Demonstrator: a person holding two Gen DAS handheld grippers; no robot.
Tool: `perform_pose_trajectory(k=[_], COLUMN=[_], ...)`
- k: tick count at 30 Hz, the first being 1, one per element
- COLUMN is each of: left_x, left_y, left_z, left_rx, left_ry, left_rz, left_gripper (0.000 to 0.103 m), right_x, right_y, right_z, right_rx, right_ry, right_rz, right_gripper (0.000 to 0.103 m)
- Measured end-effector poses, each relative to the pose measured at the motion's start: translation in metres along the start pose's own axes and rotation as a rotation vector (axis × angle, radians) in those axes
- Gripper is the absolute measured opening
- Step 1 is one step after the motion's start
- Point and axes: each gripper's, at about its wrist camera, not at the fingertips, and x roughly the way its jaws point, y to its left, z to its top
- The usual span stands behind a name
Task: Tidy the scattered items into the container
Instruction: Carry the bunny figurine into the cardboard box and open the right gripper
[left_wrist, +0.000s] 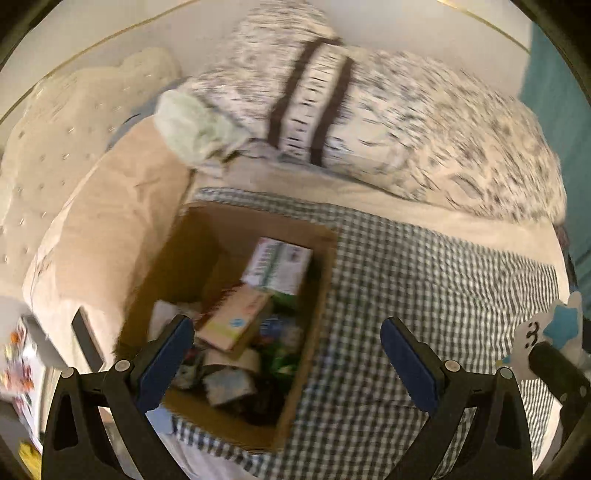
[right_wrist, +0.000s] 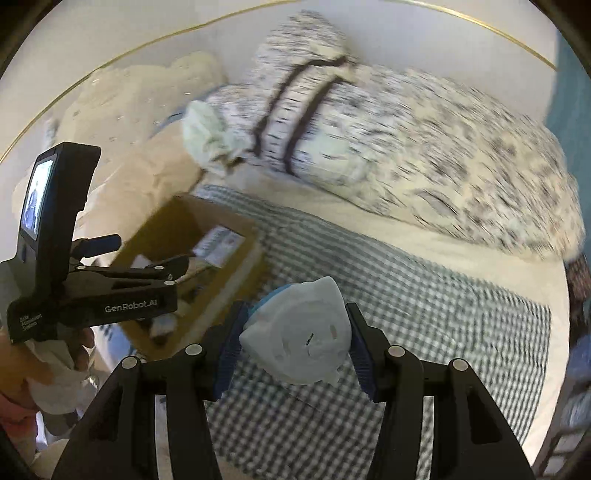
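A brown cardboard box (left_wrist: 325, 258) stands on a checked cloth (left_wrist: 424, 295) on the bed and holds several small packets and boxes. My left gripper (left_wrist: 288, 339) is open and empty, hovering over the box's near right side. My right gripper (right_wrist: 295, 343) is shut on a white plastic toy with a blue part (right_wrist: 299, 332), held above the cloth to the right of the box (right_wrist: 236, 284). The toy (left_wrist: 554, 328) and the right gripper show at the right edge of the left wrist view. The left gripper (right_wrist: 173, 266) shows over the box in the right wrist view.
A patterned duvet (left_wrist: 424, 122) with two dark straps lies folded at the back of the bed. A pale green cloth (left_wrist: 192, 129) lies by a beige pillow (left_wrist: 122, 221) left of the box. A bedside stand with colourful items (left_wrist: 18, 362) is at far left.
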Motion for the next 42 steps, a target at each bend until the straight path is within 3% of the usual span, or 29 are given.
perform_pose_trajectory(k=[10,15,20,21,23,24,29,34,38,42], left_x=[0.034,0.054,0.066,0.067,0.068,0.068,0.062,0.036,0.009,-0.011], left_y=[0.104,0.146,0.163,0.163,0.164,0.163,0.151,0.120,0.083,0.040], left_z=[-0.023,-0.042,-0.050,-0.050,-0.049,-0.048,-0.038,-0.023,-0.015,-0.012], left_rx=[-0.155,-0.226,-0.262,-0.262,-0.259,-0.259,-0.227,-0.150,-0.067,-0.005], left_ry=[0.071,0.127,0.160,0.162,0.163,0.163,0.146,0.086,0.026,0.011], left_rz=[0.102,0.114,0.121,0.121,0.121,0.119,0.102,0.064,0.030,-0.005], left_gripper=[0.103,0.103,0.103,0.103,0.103,0.103,0.103,0.103,0.103,0.103], right_x=[0.056,0.095,0.121,0.123,0.122,0.122,0.110,0.083,0.045,0.009], right_y=[0.112,0.144,0.156,0.158,0.160,0.161,0.151,0.116,0.075,0.041], right_z=[0.025,0.031,0.038,0.040,0.046,0.049,0.062,0.059,0.044,0.023], right_rx=[-0.137,-0.184,-0.190,-0.191,-0.187,-0.183,-0.166,-0.109,-0.017,0.026], right_ry=[0.043,0.108,0.142,0.147,0.139,0.130,0.112,0.103,0.066,0.010], right_rz=[0.148,0.178,0.191,0.200,0.177,0.162,0.126,0.070,-0.001,-0.084], right_gripper=[0.053,0.053,0.053,0.054,0.083,0.088,0.090,0.093,0.103,0.103])
